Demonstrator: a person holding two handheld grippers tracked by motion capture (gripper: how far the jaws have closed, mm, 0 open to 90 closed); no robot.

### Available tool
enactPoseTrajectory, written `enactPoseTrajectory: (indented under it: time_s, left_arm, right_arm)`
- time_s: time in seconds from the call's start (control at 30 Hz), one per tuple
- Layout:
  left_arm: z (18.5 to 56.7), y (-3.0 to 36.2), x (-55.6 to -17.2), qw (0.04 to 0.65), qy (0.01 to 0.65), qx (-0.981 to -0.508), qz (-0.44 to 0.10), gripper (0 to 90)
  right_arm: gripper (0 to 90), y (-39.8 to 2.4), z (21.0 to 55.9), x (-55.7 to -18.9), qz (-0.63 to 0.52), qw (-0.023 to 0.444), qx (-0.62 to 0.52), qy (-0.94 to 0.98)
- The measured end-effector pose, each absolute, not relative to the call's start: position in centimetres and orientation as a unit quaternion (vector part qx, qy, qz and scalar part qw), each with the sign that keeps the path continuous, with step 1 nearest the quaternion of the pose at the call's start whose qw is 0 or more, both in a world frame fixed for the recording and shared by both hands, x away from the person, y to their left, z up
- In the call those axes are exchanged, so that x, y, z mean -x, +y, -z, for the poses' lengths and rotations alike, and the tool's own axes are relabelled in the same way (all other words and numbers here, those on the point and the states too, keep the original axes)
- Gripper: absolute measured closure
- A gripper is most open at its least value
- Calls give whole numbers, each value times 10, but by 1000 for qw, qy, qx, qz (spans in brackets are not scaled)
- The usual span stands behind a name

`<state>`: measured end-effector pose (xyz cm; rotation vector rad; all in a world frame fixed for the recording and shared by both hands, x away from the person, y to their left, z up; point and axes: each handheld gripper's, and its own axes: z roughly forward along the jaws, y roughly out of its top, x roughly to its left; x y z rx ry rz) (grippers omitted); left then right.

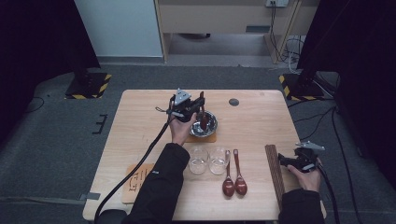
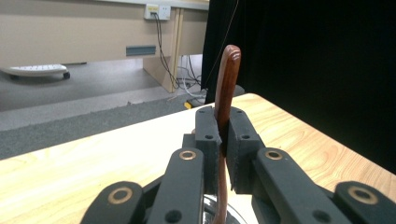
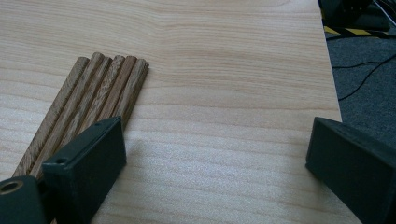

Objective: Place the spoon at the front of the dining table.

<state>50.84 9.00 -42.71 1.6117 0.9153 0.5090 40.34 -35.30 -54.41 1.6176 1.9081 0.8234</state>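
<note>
Spoon (image 2: pixel 227 88): stiff, light, slick wood; your left gripper (image 2: pixel 223 135) pinches its handle upright over the bowl (image 1: pixel 203 125).
Right gripper (image 3: pixel 215 154): spread empty beside chopsticks (image 3: pixel 88 102).

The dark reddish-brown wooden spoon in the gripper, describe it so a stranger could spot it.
On the light wooden table, find the shiny metal bowl on its far half. The dark reddish-brown wooden spoon stands upright in it, clamped by the left gripper; its two twins lie flat.
</note>
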Motion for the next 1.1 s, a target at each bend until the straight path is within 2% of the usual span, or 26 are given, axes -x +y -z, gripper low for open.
enactPoseTrajectory:
  time_s: [0.8, 1.1]
  left_arm:
    - [450, 98, -514, 539, 403, -710, -208, 838]
    - [448, 100, -513, 519, 393, -728, -215, 790]
  right_arm:
    - [45, -353, 544, -404, -302, 251, -596, 701]
    - [45, -353, 544, -404, -301, 251, -596, 701]
